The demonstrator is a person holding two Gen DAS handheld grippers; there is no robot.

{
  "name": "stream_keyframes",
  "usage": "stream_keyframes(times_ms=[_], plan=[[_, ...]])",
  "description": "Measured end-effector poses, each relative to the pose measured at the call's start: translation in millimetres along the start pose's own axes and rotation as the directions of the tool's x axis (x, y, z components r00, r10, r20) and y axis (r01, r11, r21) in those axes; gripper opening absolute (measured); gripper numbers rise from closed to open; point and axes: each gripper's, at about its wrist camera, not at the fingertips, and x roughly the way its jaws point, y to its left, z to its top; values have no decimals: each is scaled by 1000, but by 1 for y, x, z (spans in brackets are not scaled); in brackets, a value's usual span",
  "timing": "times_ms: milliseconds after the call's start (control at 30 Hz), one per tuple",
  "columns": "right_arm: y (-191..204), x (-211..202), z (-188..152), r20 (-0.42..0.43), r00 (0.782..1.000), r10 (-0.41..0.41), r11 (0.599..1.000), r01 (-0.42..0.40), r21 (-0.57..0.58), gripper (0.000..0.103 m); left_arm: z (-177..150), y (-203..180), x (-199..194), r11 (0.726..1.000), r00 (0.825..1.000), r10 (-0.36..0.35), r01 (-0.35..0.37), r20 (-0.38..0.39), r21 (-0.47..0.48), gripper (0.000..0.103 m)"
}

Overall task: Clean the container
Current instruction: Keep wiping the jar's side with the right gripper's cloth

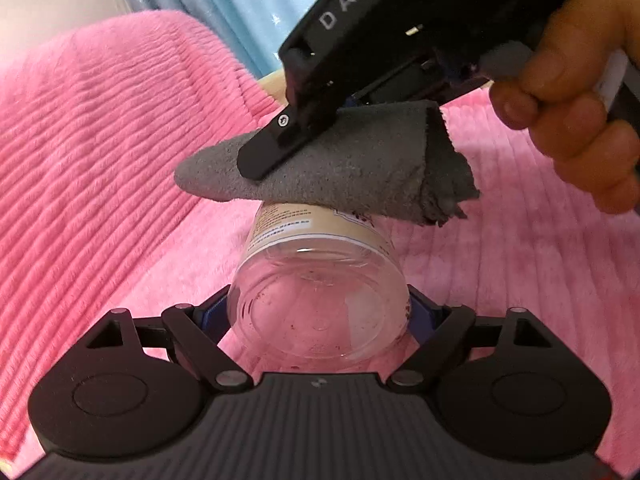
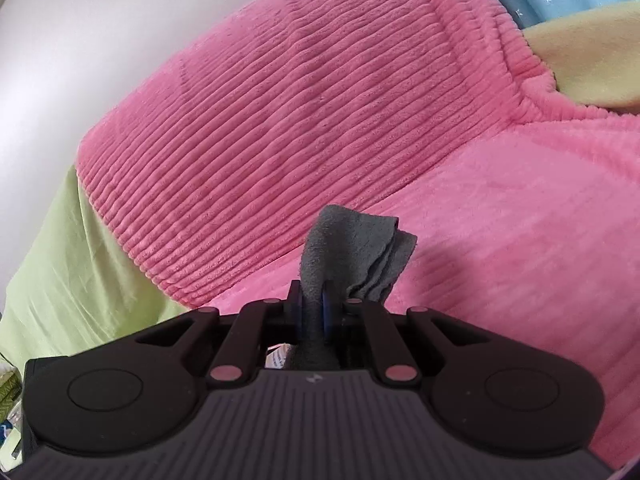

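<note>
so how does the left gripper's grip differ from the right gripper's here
The left gripper clamps a clear, rigid jar with its jaws set wide; the right gripper pinches a soft grey cloth with its jaws nearly together. The jar lies sideways; the cloth drapes on top of it. Both grips are closed.

Cloth (image 1: 328, 168) and right gripper (image 1: 256, 160) block container (image 1: 320, 296) top; sides clear.
</note>
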Motion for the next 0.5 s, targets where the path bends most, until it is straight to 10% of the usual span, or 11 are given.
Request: stream_keyframes(times_ms=[167,367,500], plan=[[23,2,-14,-84,990,109,992,-114,-60,7,-2,1,-1,1000,1000,-2,1,-6,-7,85],[3,3,-3,-5,1000,22,997,-22,-78,6,-1,5,0,998,1000,-25,25,-1,-52,85],[6,-2,-4,3,1000,11,996,-10,-88,6,-8,45,3,898,979,-199,201,48,-392,86]])
